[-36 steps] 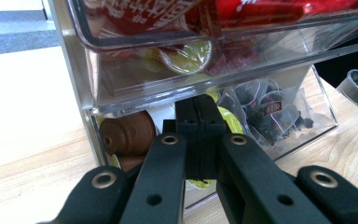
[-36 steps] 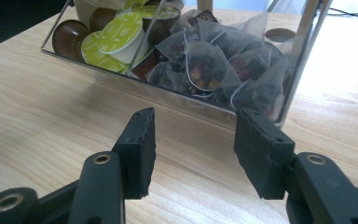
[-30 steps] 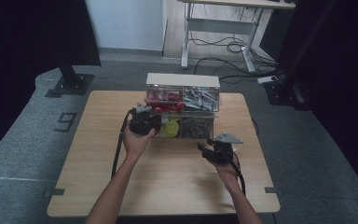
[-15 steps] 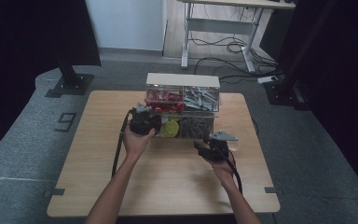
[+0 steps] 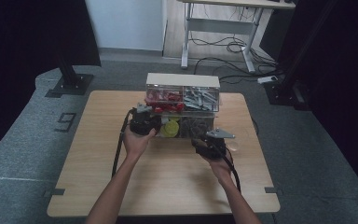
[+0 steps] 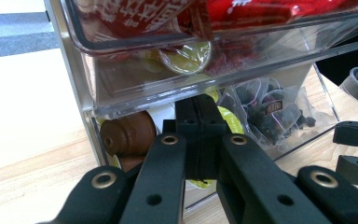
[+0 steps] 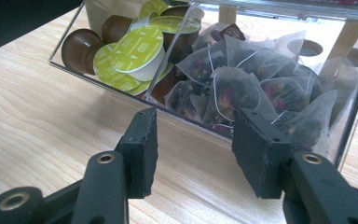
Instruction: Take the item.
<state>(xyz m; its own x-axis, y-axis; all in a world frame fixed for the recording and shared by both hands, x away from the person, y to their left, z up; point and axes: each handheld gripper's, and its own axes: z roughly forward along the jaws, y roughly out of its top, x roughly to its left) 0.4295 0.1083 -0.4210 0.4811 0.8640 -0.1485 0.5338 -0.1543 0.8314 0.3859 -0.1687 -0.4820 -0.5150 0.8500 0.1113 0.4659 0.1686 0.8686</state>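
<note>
Tea bags [image 7: 242, 88] fill the clear organizer's [image 5: 182, 105] lower right bin, just ahead of the right tool [image 7: 193, 151], whose jaws stand apart, empty. Left tool [image 6: 200, 135], closed, points at the coffee capsules [image 6: 126, 135]. Organizer sits toward the surface's [image 5: 168, 182] far edge.
</note>
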